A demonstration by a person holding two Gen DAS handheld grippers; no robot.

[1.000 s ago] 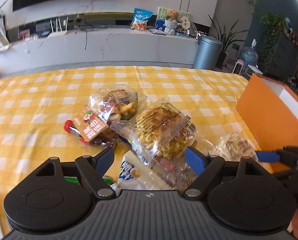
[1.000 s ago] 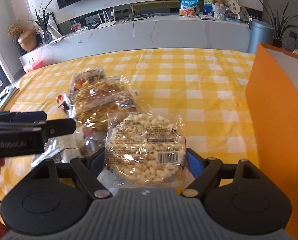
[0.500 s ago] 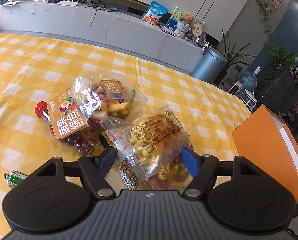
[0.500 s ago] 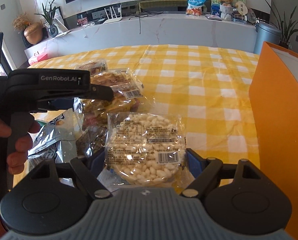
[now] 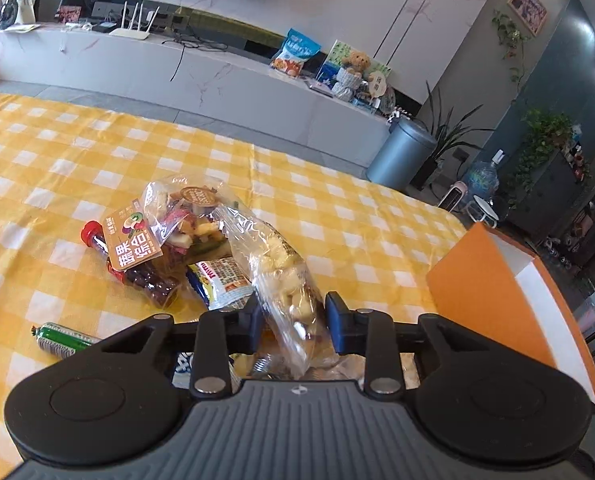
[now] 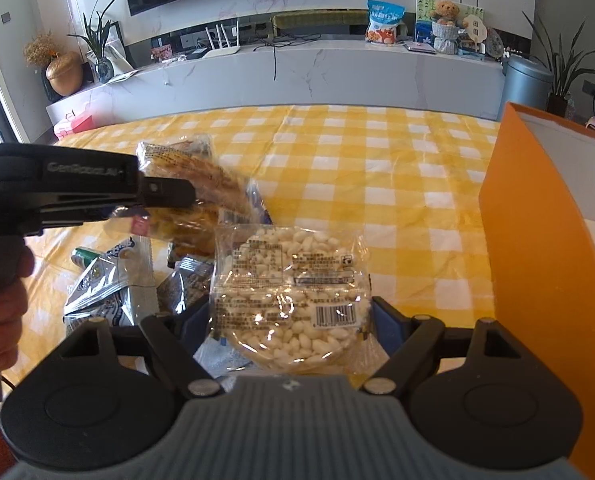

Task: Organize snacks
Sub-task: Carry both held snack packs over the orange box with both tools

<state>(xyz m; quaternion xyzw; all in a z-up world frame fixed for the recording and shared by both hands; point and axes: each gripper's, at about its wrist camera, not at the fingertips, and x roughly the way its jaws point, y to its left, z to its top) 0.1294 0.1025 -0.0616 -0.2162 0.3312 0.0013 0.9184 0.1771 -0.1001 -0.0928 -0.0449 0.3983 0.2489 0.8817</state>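
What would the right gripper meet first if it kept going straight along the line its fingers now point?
The right gripper already has the round rice-puff pack between its fingers. Beyond it, the way looks free down to the yellow checked tablecloth; the orange box stands off to the right, though depth is uncertain.

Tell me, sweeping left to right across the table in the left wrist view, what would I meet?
Green foil-wrapped sausage stick → red-capped pouch of dark dried fruit with an orange label → clear crinkly bag of pale yellow snack pieces, between the closing fingers of the left gripper → orange cardboard box.
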